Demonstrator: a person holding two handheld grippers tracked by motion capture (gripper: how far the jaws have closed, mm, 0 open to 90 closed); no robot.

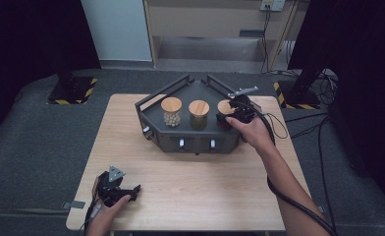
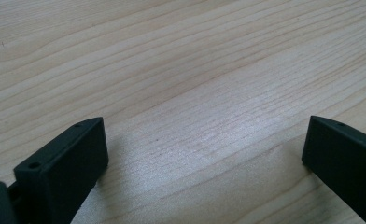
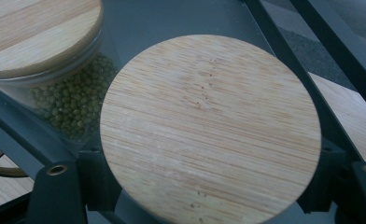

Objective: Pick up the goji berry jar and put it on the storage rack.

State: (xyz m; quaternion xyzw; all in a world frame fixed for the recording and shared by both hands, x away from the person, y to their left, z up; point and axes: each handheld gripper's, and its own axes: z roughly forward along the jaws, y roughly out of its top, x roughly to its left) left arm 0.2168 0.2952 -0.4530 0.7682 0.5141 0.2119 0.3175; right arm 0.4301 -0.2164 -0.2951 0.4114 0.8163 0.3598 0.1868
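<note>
Right tongs (image 3: 209, 186) clamp the rightmost jar (image 3: 210, 128) in the dark rack (image 1: 190, 140) at the tabletop's (image 1: 190, 191) far side, apparently to lift it, w/ left tongs (image 2: 204, 163) apart, idle on bare wood.

Gripped jar's (image 1: 225, 114) contents hidden.

No legible text or labels, pics perhaps too blurry.

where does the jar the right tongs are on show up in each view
High view: rightmost jar on the dark rack, under the right tongs.
Right gripper view: centre, wooden lid between the jaws.
Left gripper view: not in it.
Shared landmark: green-bean jar next to it.
</note>
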